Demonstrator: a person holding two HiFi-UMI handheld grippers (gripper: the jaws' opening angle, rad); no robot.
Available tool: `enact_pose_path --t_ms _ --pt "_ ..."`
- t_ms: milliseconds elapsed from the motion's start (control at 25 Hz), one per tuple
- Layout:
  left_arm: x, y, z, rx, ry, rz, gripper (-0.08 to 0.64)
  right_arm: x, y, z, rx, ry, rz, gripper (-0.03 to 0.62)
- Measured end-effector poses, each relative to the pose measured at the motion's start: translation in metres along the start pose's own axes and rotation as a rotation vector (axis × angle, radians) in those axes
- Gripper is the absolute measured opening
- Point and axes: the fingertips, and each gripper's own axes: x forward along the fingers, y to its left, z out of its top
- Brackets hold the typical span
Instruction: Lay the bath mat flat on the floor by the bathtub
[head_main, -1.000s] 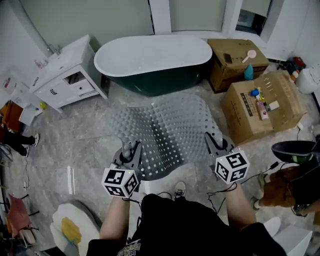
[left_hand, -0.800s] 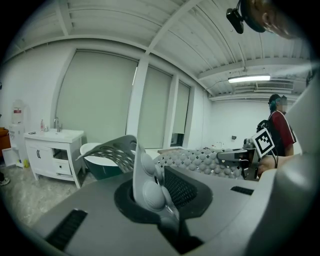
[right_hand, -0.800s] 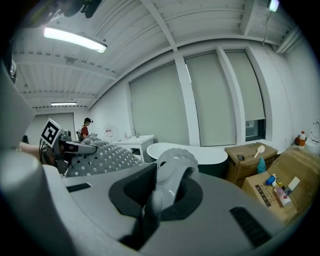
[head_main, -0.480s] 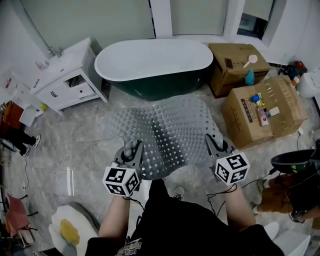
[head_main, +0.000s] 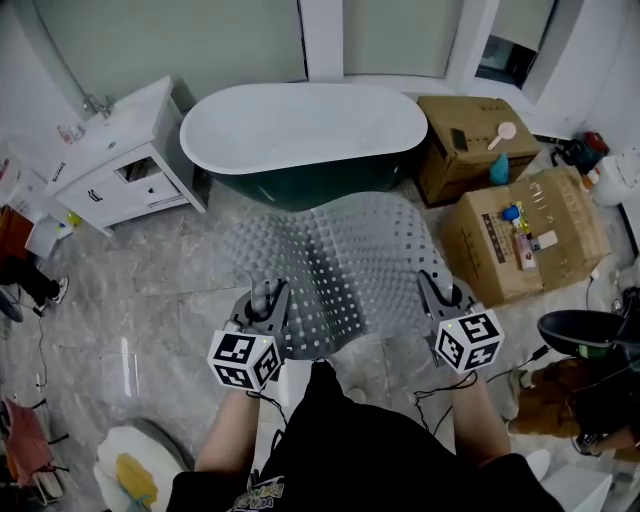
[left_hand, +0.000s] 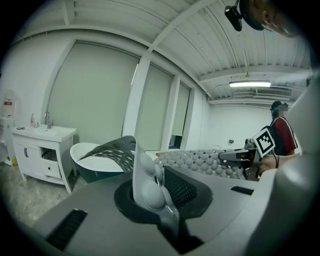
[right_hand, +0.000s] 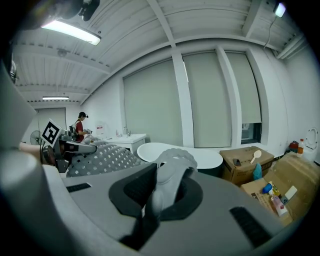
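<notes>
A grey, bumpy, perforated bath mat (head_main: 335, 265) hangs in the air between my two grippers, bulging upward, its far edge near the bathtub (head_main: 305, 125). My left gripper (head_main: 265, 300) is shut on the mat's near left corner (left_hand: 145, 175). My right gripper (head_main: 435, 292) is shut on the near right corner (right_hand: 170, 172). The white tub with dark green sides also shows in the left gripper view (left_hand: 92, 157) and in the right gripper view (right_hand: 185, 155). In the head view the tub lies straight ahead, beyond the mat.
A white vanity cabinet (head_main: 110, 160) stands left of the tub. Cardboard boxes (head_main: 520, 225) with small items sit to the right. A black bin (head_main: 590, 330) is at the far right. Grey marbled floor (head_main: 170, 290) lies under the mat. A person (right_hand: 80, 127) stands in the distance.
Both grippers have carried the mat forward, toward the bathtub. The tub and vanity now sit closer in the head view. The grips have not changed.
</notes>
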Motion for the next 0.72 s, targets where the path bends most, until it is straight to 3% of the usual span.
enact_pose_path --t_ms 720 --pt "0.106 0.164 0.057 -0.027 -0.009 -0.002 0.055 0.186 -0.001 0.075 -0.033 0.012 -0.020 0.029"
